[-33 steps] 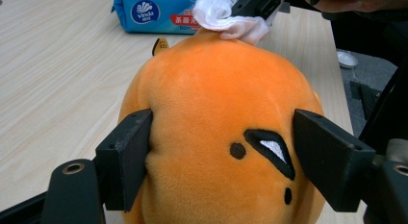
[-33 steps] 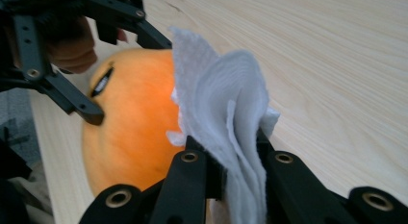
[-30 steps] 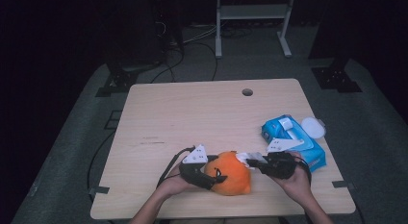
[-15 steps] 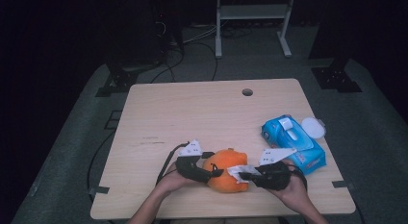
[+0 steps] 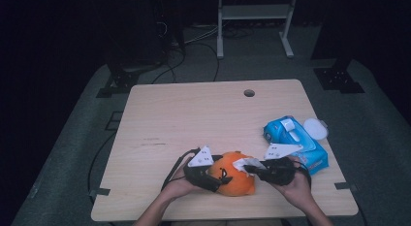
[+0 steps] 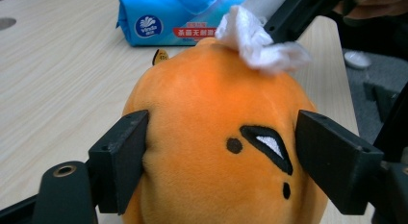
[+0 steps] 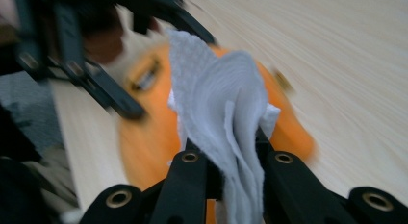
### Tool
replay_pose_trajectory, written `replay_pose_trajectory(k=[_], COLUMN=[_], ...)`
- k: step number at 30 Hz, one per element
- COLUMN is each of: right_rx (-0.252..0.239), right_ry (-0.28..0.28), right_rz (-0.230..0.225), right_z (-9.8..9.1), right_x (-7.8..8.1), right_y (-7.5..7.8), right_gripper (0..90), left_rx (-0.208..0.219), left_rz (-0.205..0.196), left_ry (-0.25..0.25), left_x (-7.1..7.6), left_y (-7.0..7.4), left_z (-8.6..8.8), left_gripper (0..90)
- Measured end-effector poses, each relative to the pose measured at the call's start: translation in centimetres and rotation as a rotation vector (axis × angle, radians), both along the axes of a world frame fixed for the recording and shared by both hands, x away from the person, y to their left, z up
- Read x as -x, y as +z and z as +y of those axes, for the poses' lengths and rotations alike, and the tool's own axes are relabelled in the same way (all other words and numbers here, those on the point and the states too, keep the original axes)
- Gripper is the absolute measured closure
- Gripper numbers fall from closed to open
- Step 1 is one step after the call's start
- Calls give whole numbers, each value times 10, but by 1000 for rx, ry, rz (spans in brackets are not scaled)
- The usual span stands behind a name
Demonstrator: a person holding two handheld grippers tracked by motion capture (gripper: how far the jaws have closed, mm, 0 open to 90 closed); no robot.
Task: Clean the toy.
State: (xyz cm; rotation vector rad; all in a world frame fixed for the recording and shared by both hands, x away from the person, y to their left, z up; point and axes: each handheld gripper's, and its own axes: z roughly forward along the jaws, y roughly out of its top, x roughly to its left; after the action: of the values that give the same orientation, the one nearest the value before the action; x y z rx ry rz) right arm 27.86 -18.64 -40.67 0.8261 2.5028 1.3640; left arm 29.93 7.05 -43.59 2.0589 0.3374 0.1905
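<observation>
An orange plush toy (image 5: 236,177) with a stitched face sits near the table's front edge. My left gripper (image 5: 219,179) grips it from the left; in the left gripper view both pads (image 6: 126,152) touch the plush (image 6: 216,137) on either side. Those jaws have just been opening a little, with the plush still between them. My right gripper (image 5: 252,169) comes in from the right, shut on a crumpled white wipe (image 5: 245,164). The wipe (image 6: 260,41) rests on the top of the plush. In the right gripper view the wipe (image 7: 216,89) sticks up between the jaws of that gripper (image 7: 223,152), the plush (image 7: 149,137) blurred behind.
A blue pack of wet wipes (image 5: 295,138) lies at the right of the wooden table (image 5: 194,119), a round white lid (image 5: 315,128) beside it. A cable hole (image 5: 249,93) is near the far edge. Dark floor, cables and stands surround the table.
My right gripper has carried the wipe leftward onto the top of the plush. The left gripper has shifted slightly and the plush has turned a little in it.
</observation>
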Motion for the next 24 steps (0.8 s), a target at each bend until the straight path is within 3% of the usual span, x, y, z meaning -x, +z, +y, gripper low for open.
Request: replay_pose_trajectory(k=[3, 6, 9, 12, 17, 18, 21, 24], right_rx=[23, 36, 73, 56, 23, 31, 39, 27], right_ry=[49, 47, -33, -70, 9, 52, 51, -32], right_rz=[-44, -49, -53, -18, -28, -37, -39, -29], right_z=[22, 22, 2, -10, 11, 23, 24, 4], right_x=[5, 4, -4, -7, 1, 4, 3, -10], right_y=[3, 3, -3, -7, 0, 0, 0, -1], right_gripper=[824, 824, 825, 826, 824, 823, 825, 824], left_rx=[-20, -8, 14, 15, -13, -27, -15, -10], left_rz=[-8, 6, 29, 33, 6, 3, 16, 17], left_ry=[-1, 1, 9, 20, 18, 16, 19, 9], left_x=[1, -1, -5, -4, 3, 4, 3, 2], left_y=[-1, -2, -3, -3, -1, 0, -1, -2], left_z=[-1, 2, 5, 2, -7, -7, -3, -3], left_gripper=[184, 186, 185, 190, 189, 189, 198, 206])
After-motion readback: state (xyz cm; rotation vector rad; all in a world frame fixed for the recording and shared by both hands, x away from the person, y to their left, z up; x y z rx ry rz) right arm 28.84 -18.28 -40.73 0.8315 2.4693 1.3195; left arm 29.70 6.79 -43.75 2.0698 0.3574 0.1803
